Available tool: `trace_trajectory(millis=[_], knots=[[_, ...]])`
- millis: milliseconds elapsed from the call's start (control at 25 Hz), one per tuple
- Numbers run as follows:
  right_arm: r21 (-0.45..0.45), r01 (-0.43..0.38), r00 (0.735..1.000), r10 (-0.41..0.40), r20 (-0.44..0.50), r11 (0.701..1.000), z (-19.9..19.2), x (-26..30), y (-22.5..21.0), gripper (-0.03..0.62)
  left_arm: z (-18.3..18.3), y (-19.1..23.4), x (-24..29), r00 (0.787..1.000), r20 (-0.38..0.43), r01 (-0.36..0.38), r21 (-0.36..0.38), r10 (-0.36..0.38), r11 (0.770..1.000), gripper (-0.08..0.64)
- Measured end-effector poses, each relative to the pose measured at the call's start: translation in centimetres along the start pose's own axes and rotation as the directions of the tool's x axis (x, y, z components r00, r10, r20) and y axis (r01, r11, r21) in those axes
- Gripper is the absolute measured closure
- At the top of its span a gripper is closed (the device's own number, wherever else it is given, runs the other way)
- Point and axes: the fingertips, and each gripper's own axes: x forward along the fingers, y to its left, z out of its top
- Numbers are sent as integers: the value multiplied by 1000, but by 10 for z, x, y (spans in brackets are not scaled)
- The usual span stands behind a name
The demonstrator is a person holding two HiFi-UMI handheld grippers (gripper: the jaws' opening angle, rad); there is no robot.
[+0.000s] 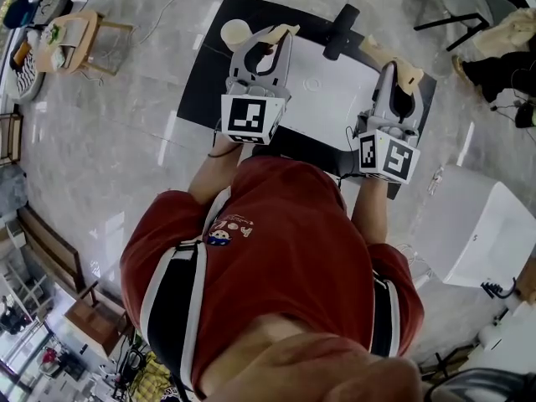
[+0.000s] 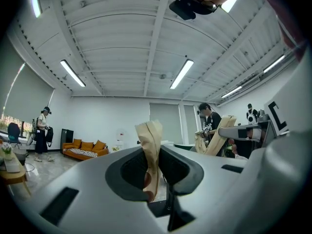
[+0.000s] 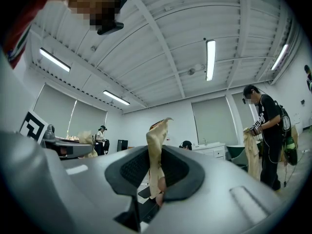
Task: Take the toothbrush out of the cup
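In the head view a cream round cup (image 1: 235, 32) stands at the far left corner of the black mat (image 1: 205, 82). I cannot make out a toothbrush in it. My left gripper (image 1: 283, 32) hangs just right of the cup, its tan-wrapped fingertips together with nothing between them. My right gripper (image 1: 409, 78) is over the mat's right side, also closed and empty. Both gripper views look level across the room, over the table. The left gripper (image 2: 150, 128) and the right gripper (image 3: 158, 130) each show tan tips pressed into one strip.
A white sheet (image 1: 335, 90) covers the mat's middle, and a dark long object (image 1: 339, 30) lies at its far edge. A wooden stool (image 1: 79, 40) stands far left and a white seat (image 1: 486, 224) at the right. People and an orange sofa (image 2: 85, 147) are across the room.
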Motion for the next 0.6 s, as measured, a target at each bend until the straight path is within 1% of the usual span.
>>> trace_trajectory(millis=[600], knots=[[9,4,1000,-4,-11,1000,-9,0,-4,517,-7,-5,4,1000,-9,8,5,-8,1000,494]])
